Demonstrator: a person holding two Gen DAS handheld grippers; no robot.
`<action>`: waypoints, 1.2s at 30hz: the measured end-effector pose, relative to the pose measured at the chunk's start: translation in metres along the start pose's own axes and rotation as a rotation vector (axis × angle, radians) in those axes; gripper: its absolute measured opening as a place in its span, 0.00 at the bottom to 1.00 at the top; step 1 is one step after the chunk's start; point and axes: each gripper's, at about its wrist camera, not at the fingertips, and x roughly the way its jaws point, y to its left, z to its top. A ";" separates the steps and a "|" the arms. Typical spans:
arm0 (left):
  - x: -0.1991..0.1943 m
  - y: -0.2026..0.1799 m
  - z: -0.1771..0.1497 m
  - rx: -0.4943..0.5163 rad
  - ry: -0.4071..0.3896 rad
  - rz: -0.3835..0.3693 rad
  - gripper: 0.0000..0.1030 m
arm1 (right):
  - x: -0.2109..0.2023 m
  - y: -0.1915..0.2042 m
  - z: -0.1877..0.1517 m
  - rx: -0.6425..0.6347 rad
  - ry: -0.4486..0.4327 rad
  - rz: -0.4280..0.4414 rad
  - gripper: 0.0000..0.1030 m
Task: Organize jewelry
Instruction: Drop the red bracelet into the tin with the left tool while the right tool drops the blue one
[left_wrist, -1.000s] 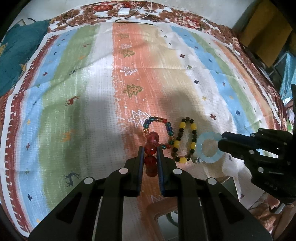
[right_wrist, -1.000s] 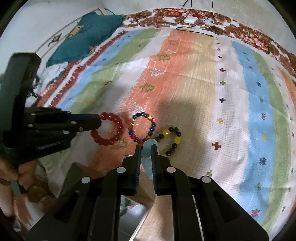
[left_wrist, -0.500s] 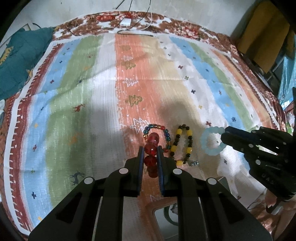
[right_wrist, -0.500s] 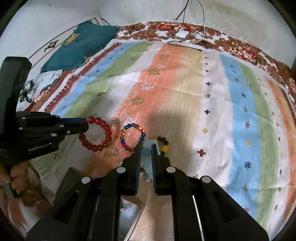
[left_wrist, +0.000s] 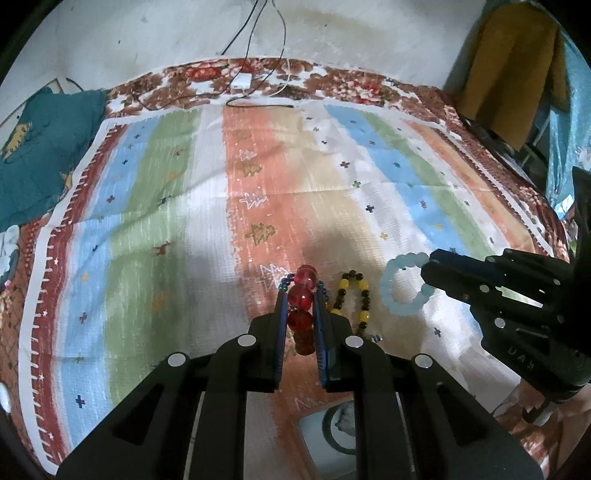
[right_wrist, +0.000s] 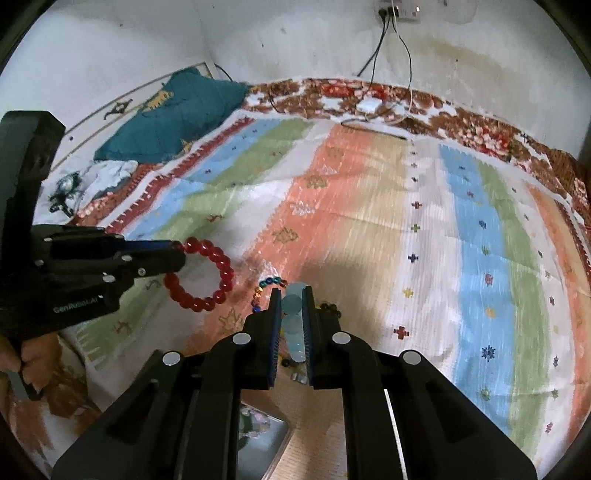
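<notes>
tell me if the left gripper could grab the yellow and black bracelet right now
Probably not as things stand. The left gripper is shut on the red bracelet, so its jaws are full. The yellow and black bracelet lies uncovered on the cloth just right of its fingers.

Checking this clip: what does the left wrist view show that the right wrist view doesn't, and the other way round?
Only the left wrist view shows the light blue bracelet as a full ring, the yellow-and-black bracelet clearly, and a mustard cloth hanging at the right.

Only the right wrist view shows the red bracelet as a full ring, the wall socket, and the person's hand.

Both show the striped blanket, the teal pillow, the multicolour bracelet, and each hand-held gripper, left and right, shut on its bracelet.
</notes>
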 end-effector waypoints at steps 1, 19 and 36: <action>-0.002 -0.001 -0.001 0.002 -0.006 -0.002 0.12 | -0.003 0.001 -0.001 -0.002 -0.013 0.003 0.12; -0.038 -0.021 -0.043 0.039 -0.073 -0.050 0.12 | -0.045 0.015 -0.026 0.009 -0.100 0.062 0.12; -0.041 -0.036 -0.077 0.080 -0.026 -0.087 0.13 | -0.055 0.029 -0.053 -0.010 -0.075 0.105 0.12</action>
